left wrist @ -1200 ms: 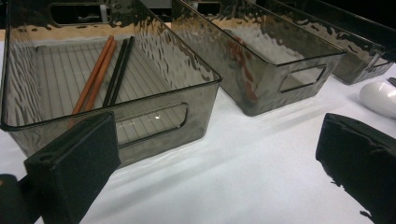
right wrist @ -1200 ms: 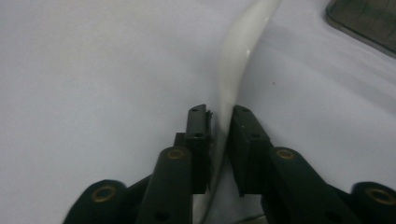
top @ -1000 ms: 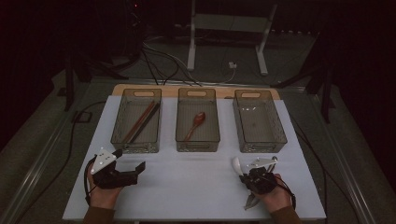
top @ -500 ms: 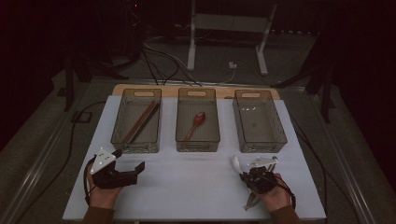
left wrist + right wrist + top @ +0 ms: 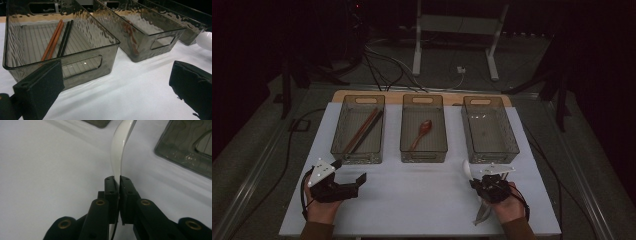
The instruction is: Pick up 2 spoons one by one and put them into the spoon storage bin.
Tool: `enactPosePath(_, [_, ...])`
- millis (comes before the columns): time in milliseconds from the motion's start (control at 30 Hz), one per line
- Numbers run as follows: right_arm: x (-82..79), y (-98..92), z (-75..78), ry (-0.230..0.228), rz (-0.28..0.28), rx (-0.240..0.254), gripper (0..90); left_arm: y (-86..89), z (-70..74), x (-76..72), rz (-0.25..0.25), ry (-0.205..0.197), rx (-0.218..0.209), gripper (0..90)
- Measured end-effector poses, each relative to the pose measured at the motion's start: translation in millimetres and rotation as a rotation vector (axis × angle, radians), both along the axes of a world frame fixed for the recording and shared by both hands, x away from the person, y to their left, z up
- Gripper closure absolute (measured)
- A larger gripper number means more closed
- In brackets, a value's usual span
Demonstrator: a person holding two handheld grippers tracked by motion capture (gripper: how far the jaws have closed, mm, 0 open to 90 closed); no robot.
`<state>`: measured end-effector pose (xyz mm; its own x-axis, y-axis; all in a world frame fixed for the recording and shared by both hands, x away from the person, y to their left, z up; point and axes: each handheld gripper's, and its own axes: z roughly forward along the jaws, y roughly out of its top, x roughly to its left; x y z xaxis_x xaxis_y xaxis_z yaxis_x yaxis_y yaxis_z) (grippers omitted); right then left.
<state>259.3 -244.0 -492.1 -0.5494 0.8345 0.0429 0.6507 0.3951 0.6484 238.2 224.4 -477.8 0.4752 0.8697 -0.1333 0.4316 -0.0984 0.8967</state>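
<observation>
My right gripper (image 5: 480, 183) is at the front right of the white table, shut on the handle of a white spoon (image 5: 118, 155). The spoon's bowl (image 5: 467, 168) sticks out toward the bins, just short of the right bin (image 5: 512, 137), which holds nothing. My left gripper (image 5: 348, 175) rests at the front left, open, with nothing between its black pads (image 5: 40, 87). It faces the left bin (image 5: 75, 67), in which brown chopsticks (image 5: 53, 41) and black chopsticks (image 5: 65, 37) lie. A brown wooden spoon (image 5: 422, 132) lies in the middle bin (image 5: 439, 150).
The three clear grey bins stand in a row across the far half of the white table top (image 5: 412, 200). Beyond the table are cables (image 5: 382, 65) on the floor and a white stand (image 5: 417, 45). A wooden board edge (image 5: 394, 93) shows behind the bins.
</observation>
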Motion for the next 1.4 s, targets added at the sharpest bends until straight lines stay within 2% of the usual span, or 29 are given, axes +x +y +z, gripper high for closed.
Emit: enactPosePath(1400, [19.0,9.8,28.0,-0.074,-0.005,0.061,85.9,1.8,-2.6,0.7,0.018,-0.005,0.043,0.7])
